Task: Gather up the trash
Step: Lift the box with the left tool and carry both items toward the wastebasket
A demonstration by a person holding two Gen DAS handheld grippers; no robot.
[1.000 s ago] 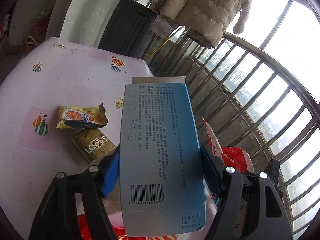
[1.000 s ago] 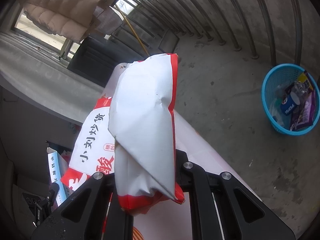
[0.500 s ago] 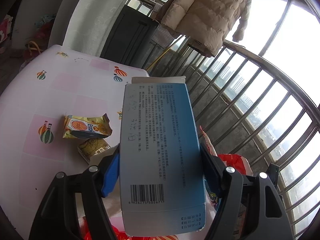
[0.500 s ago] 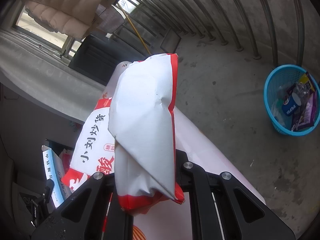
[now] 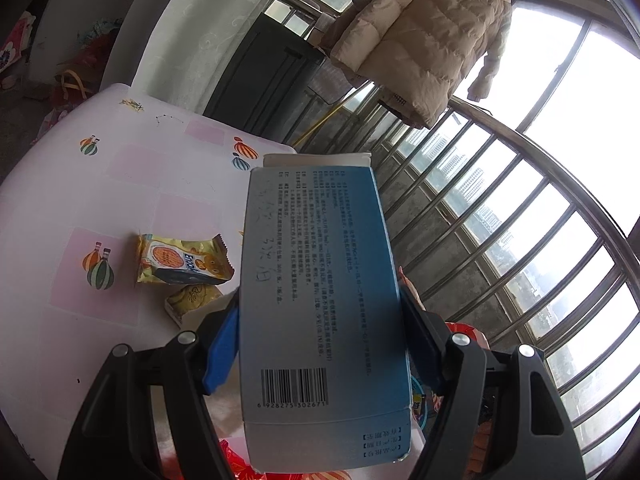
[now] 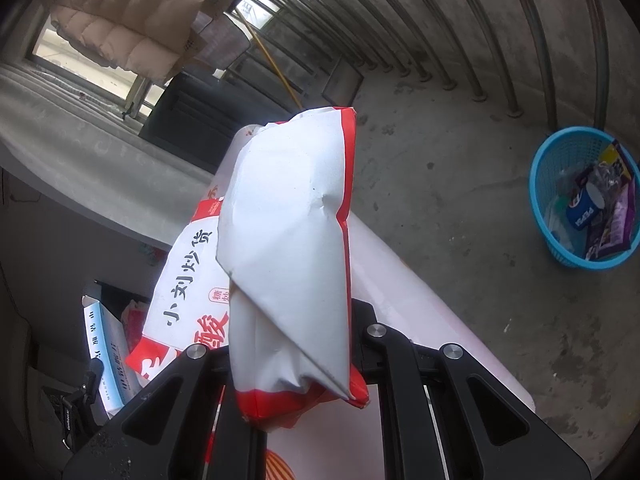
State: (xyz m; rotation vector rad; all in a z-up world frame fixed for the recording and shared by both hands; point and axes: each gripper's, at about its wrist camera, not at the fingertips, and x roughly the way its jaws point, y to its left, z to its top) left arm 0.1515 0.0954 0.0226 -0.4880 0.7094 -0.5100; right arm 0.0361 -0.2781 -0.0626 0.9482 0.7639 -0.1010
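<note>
Carrying step: both loads lifted, none dropped yet

Bench (image 5: 120,184) at left of frame, with two yellow snack wrappers (image 5: 182,260) left on it; blue basket (image 6: 580,200) on floor at right edge, part full. Left gripper (image 5: 320,320) jaws wide, clamped on blue box (image 5: 320,300); right gripper (image 6: 296,344) jaws nearly shut, pinching red-and-white bag (image 6: 292,240). Next, probably: swing over to basket, release, return for wrappers

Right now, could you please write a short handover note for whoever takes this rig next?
Left tool: shut on the blue box, held above the table.
Right tool: shut on the red-and-white bag.
Blue basket on the floor already holds some trash.
Left: drop both items in, then fetch the yellow wrapper and the gold packet from the table.
</note>
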